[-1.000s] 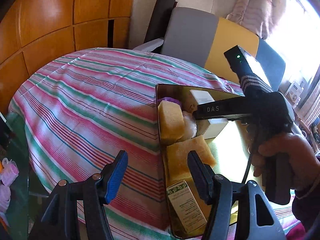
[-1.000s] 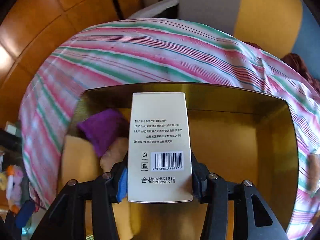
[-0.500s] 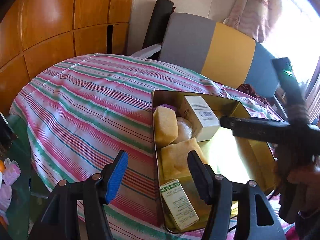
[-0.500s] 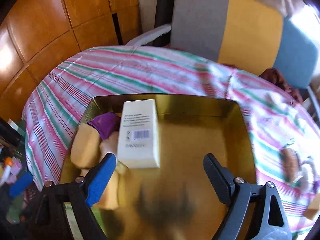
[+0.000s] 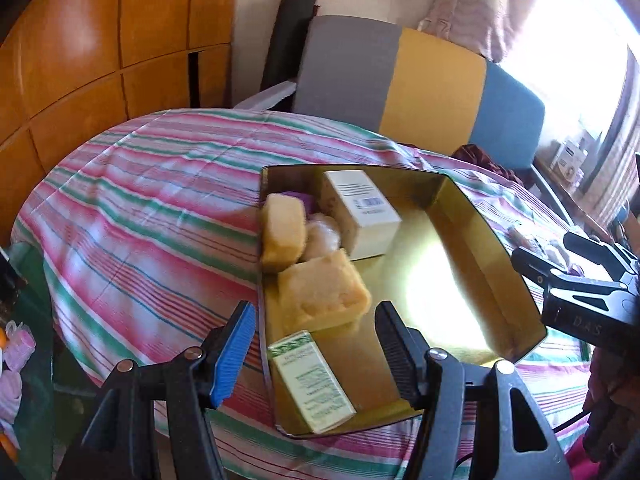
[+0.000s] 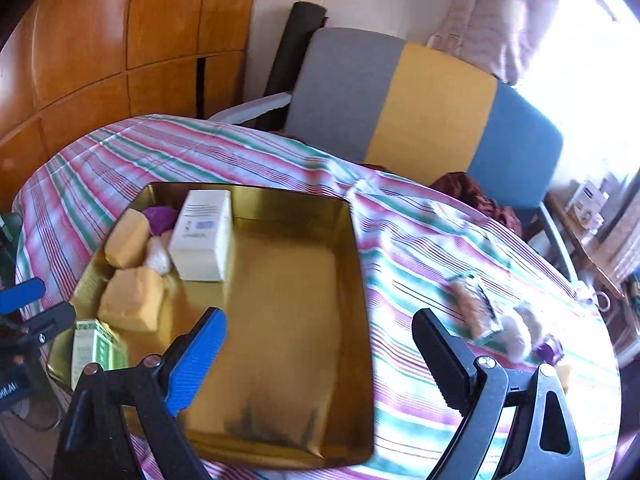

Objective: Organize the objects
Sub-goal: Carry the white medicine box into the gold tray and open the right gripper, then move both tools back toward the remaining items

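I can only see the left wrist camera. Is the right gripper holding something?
Observer: No. The right gripper has nothing between its jaws, which have just been opening wide.
Operator: Is there more stuff to tidy away?
Observer: Yes. On the striped cloth, right of the gold tin, lie a wrapped packet and a fluffy ball.

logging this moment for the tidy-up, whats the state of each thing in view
left gripper: fingers open, empty
right gripper: fingers have just been opening, nothing between them
gold tin: lidless, partly filled
white barcode box: lying in the tin, released
yellow sponges: inside the tin
green-and-white box: lying flat in the tin
wrapped snack: outside the tin, on the tablecloth
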Motion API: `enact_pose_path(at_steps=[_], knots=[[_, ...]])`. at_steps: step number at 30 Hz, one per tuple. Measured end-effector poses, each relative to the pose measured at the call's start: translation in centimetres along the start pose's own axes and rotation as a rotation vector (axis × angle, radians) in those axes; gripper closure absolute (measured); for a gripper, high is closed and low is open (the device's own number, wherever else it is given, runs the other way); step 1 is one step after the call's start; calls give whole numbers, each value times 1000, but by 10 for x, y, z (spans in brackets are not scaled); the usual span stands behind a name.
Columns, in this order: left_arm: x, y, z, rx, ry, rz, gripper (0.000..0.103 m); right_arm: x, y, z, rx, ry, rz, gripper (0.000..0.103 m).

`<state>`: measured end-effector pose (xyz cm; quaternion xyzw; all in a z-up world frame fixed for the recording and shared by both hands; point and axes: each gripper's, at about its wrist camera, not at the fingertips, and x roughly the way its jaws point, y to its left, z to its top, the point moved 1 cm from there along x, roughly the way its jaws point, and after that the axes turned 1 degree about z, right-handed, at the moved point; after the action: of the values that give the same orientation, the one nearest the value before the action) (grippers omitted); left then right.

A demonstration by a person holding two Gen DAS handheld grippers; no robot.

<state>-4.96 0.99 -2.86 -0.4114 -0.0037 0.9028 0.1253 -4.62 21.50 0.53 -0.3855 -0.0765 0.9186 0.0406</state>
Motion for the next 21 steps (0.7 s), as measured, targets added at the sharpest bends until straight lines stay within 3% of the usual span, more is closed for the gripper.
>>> enact_pose_path(at_steps=[6, 10, 14, 21], knots=[[-3, -28, 4, 69, 3, -34, 40, -5, -35, -22, 34, 23, -30, 8], [-5, -52, 6, 123, -3, -58, 40, 2, -79, -41, 91, 82, -45, 8], [-6, -80, 10, 184, -3, -95, 40, 4, -149, -60, 235, 138, -66, 8], [-3, -143, 14, 300, 12, -181, 40, -3, -295, -101, 527, 159, -235, 8]])
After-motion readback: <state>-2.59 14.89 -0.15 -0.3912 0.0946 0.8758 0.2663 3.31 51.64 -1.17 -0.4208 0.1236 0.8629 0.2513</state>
